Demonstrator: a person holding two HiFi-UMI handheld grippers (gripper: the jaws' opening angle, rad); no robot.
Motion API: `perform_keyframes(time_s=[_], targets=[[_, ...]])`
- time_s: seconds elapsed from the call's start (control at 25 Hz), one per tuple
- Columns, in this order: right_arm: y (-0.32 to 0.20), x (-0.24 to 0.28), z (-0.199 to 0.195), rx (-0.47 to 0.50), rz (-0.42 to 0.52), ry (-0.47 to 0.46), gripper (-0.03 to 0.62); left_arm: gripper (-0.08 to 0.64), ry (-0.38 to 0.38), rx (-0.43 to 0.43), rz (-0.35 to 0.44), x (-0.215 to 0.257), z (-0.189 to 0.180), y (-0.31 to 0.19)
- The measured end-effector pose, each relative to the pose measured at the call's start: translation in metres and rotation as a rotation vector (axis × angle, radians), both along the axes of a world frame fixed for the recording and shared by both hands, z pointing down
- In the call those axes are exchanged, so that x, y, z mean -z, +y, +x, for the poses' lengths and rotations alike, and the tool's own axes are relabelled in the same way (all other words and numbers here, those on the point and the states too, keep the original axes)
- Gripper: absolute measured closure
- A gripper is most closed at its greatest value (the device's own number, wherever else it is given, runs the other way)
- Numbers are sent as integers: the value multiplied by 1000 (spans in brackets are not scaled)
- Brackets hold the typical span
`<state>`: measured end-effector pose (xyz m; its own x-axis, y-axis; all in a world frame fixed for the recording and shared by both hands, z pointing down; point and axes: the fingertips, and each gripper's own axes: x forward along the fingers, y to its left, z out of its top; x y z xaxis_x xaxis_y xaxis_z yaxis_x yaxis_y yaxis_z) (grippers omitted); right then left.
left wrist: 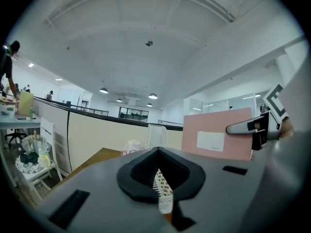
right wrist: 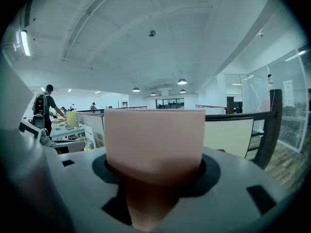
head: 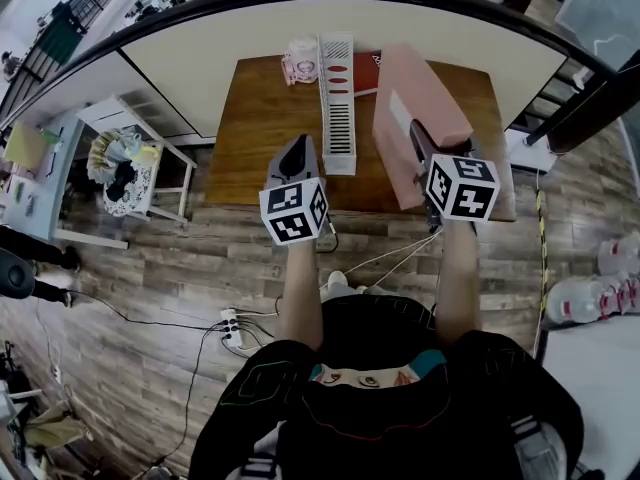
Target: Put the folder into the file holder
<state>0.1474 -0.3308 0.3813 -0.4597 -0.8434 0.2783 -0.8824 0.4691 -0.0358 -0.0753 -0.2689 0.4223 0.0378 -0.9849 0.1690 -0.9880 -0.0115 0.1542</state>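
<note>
A large pink folder (head: 415,108) with a white label is held up above the right half of the brown wooden table (head: 255,118). My right gripper (head: 418,140) is shut on its near edge. In the right gripper view the folder (right wrist: 154,140) fills the space between the jaws of the right gripper (right wrist: 153,183). A white slotted file holder (head: 338,103) stands at the table's middle, left of the folder. My left gripper (head: 297,151) hovers over the front edge, left of the holder, shut and holding nothing. In the left gripper view, the holder (left wrist: 164,188) shows past the left gripper (left wrist: 161,178), and the folder (left wrist: 218,132) is at the right.
A small pink and white object (head: 299,61) and a red item (head: 372,62) lie at the table's back edge. A white side cart (head: 130,163) stands to the left. Cables and a power strip (head: 232,328) lie on the floor; water jugs (head: 590,298) stand at the right.
</note>
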Motion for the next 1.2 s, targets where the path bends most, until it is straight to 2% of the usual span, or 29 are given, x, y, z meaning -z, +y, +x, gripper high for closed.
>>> perform_keyframes(time_s=[0.4,0.68,0.96,1.2], targets=[[6,23,10,19,46,-41,313,563,-23,21,23,15,10,13],[14,43,8,10,90,-62,313,563,-32,27,60,30,1,20],[30,62,4,-36,131,-45,313,563,-14,-31,87,36,-2,22],[52,71,-18,-96,144,-40,313,563,20,-75,91,34,-33,28]])
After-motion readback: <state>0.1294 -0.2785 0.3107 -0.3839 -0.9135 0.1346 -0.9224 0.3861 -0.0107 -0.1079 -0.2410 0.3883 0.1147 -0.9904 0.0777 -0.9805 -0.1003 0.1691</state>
